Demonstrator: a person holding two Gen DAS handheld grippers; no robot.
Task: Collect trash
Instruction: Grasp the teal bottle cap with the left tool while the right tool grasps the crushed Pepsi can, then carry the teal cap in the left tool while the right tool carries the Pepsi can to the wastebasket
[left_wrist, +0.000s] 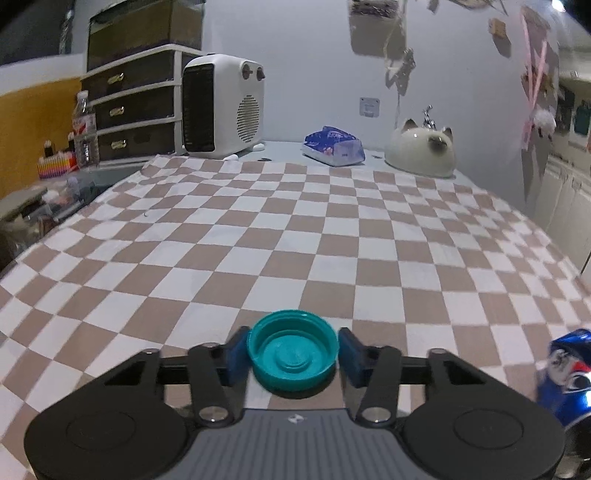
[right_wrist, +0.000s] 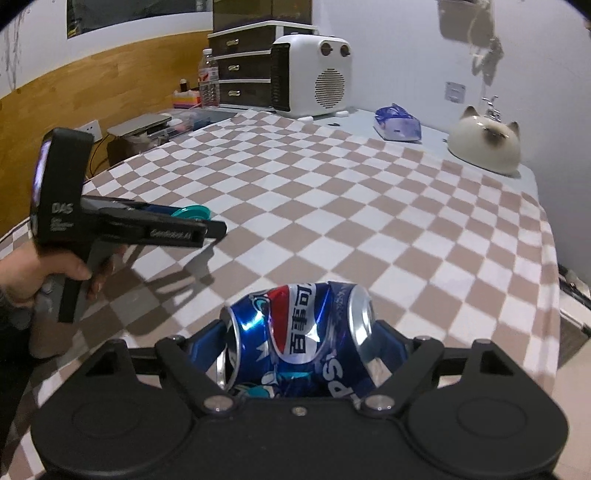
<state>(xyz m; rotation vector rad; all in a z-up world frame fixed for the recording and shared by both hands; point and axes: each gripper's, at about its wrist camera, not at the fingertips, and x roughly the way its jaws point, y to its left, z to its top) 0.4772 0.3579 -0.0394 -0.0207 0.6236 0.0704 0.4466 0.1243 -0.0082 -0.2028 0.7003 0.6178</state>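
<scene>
Two handheld grippers over a table covered by a brown-and-white checkered cloth (left_wrist: 280, 229). Left wrist view: the left gripper (left_wrist: 293, 352) has its 2 blue pads (left_wrist: 236, 354) set against opposite sides of a teal plastic lid (left_wrist: 293, 354), which sits open side up between them just above the cloth; the jaws stand at a narrow setting, closed on the lid. At the right edge of this view, part of a crushed blue Pepsi can (left_wrist: 565, 373) is visible, blurred. Right wrist view: the right gripper (right_wrist: 299, 343) has its jaws wide, and the same dented can (right_wrist: 299, 339) lies sideways between them, with its silver ends against the blue pads (right_wrist: 391, 347) on either side; the can fills the gap, so the jaws hold it across its length. To the left in this view, a person's hand (right_wrist: 44, 273) grips the black handle of the left gripper (right_wrist: 207, 225), with the teal lid (right_wrist: 192, 213) showing at its tip, above the cloth. At the far end of the table stand a white fan heater (left_wrist: 221, 107), a set of 3 dark drawers (left_wrist: 133, 107), a clear water bottle (left_wrist: 85, 129), a blue tissue pack (left_wrist: 334, 146) and a cream cat-shaped ceramic piece (left_wrist: 421, 151), all well apart from both grippers.
</scene>
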